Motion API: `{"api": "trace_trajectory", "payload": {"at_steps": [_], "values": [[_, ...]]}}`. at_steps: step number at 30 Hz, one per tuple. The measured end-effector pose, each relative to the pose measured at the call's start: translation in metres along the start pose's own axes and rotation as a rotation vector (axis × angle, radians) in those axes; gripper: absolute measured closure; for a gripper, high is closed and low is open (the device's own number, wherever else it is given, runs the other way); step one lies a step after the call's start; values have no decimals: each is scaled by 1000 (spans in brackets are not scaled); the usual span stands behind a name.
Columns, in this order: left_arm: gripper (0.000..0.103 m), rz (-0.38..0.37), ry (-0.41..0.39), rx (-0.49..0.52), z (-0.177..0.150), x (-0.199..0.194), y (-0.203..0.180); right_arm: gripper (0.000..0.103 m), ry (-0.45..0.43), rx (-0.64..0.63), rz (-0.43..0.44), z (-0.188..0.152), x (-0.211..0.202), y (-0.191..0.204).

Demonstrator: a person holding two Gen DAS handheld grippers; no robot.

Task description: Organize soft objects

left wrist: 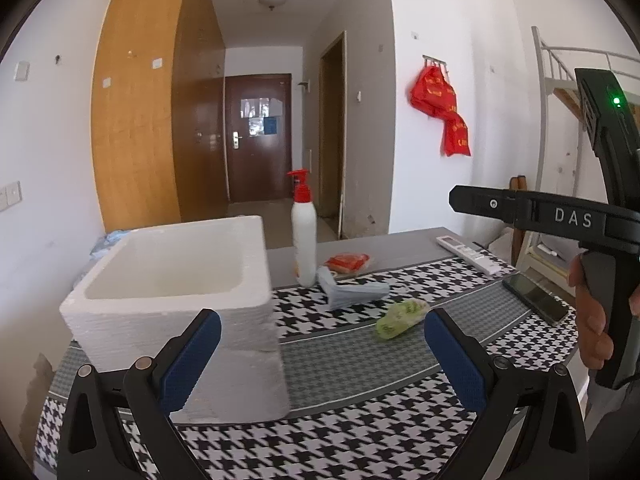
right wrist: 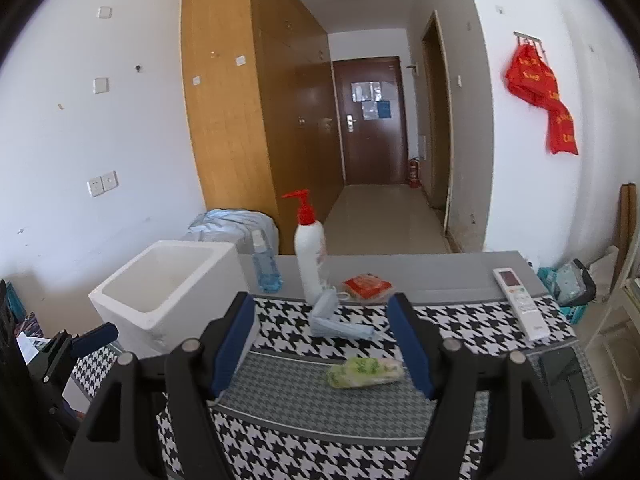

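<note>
A white foam box (left wrist: pixel 176 276) stands open at the table's left; it also shows in the right wrist view (right wrist: pixel 160 292). A green soft packet (left wrist: pixel 402 316) (right wrist: pixel 364 372) lies on the houndstooth cloth. A folded blue face mask (left wrist: pixel 354 290) (right wrist: pixel 340 322) and a red packet (left wrist: pixel 346 262) (right wrist: pixel 366 286) lie behind it. My left gripper (left wrist: pixel 322 354) is open and empty, in front of the box. My right gripper (right wrist: pixel 322 346) is open and empty, just above and in front of the green packet.
A white pump bottle (left wrist: pixel 304 236) (right wrist: pixel 310 256) stands mid-table. A clear blue bottle (right wrist: pixel 265 266) stands beside the box. A white remote (left wrist: pixel 468 254) (right wrist: pixel 520 304) and a dark phone (left wrist: pixel 534 296) (right wrist: pixel 564 384) lie at the right. The right hand-held unit (left wrist: pixel 560 216) shows at the left view's right edge.
</note>
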State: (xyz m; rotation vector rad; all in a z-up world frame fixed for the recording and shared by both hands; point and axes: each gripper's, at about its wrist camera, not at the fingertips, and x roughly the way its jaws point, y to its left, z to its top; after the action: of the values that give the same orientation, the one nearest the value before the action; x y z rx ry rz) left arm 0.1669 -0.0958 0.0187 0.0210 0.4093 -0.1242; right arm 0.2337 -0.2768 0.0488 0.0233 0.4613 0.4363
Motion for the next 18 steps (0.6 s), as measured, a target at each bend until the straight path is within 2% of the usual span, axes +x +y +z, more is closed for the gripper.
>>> {"api": "trace_trajectory", "payload": {"at_steps": [18], "values": [[1,-30,19,19,13,20,-33,30,7,17,-25,-7,-11,-32]]}}
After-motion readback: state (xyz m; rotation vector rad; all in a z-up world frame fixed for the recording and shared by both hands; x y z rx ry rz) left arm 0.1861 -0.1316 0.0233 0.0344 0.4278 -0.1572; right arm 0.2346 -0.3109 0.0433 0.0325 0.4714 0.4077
